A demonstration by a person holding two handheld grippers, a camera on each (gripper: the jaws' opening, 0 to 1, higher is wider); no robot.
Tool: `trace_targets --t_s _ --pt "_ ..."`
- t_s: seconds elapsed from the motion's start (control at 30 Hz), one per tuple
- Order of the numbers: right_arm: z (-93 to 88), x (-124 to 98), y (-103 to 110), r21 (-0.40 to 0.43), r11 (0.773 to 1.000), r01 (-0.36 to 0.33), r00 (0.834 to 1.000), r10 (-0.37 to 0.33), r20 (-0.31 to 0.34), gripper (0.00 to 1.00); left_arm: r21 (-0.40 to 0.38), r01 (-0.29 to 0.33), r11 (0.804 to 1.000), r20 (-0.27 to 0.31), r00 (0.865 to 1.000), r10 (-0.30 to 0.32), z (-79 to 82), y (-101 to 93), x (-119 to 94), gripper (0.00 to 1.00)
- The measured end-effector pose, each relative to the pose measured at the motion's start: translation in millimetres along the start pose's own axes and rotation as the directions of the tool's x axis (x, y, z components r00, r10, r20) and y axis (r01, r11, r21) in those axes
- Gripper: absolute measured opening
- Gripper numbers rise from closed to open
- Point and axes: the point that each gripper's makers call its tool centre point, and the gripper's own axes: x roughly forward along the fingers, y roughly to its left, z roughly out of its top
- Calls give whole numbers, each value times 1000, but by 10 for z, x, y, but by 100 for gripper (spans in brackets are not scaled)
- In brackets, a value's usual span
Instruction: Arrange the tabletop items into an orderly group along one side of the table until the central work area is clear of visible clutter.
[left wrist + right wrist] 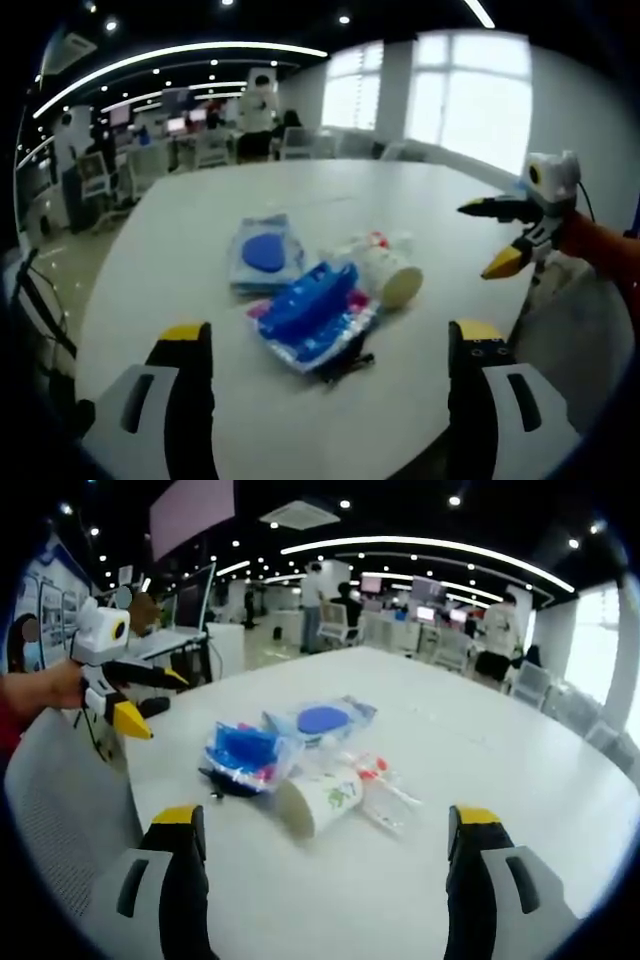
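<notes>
A small pile lies on the white table (200, 220): a clear packet with a blue disc (265, 253), a clear bag of blue plastic pieces (312, 312), a white paper cup (385, 275) on its side, and a crumpled clear wrapper (385, 243). My left gripper (330, 350) stands open just short of the pile, nothing between its jaws. In the right gripper view the same blue-disc packet (322, 720), blue-pieces bag (245, 755), cup (320, 800) and wrapper (385, 785) lie ahead of my open right gripper (325, 830). Each gripper appears in the other's view, held off the table edge: right gripper (500, 235), left gripper (135, 705).
A small black clip-like item (345, 370) lies at the near corner of the blue-pieces bag. A grey chair back (60, 810) stands by the table edge. An open office with desks, monitors and people (495, 635) lies behind. Bright windows (470, 100) are at the back.
</notes>
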Motion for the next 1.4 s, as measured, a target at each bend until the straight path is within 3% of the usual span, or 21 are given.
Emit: trace_targets --t_s 0.77,1.07,1.4 --pt "-14 -9 30 -3 1000 -9 1000 9 -5 100 7 -9 1000 -13 1000 9 -21 -17 -11 93" --pt "89 -86 20 1 1000 -15 1000 15 15 99 7 -32 999 -2 999 32 21 31 -32 91" --pt "255 -230 -307 -60 998 14 1000 -13 15 99 13 -47 999 14 999 46 137 63 -75 89"
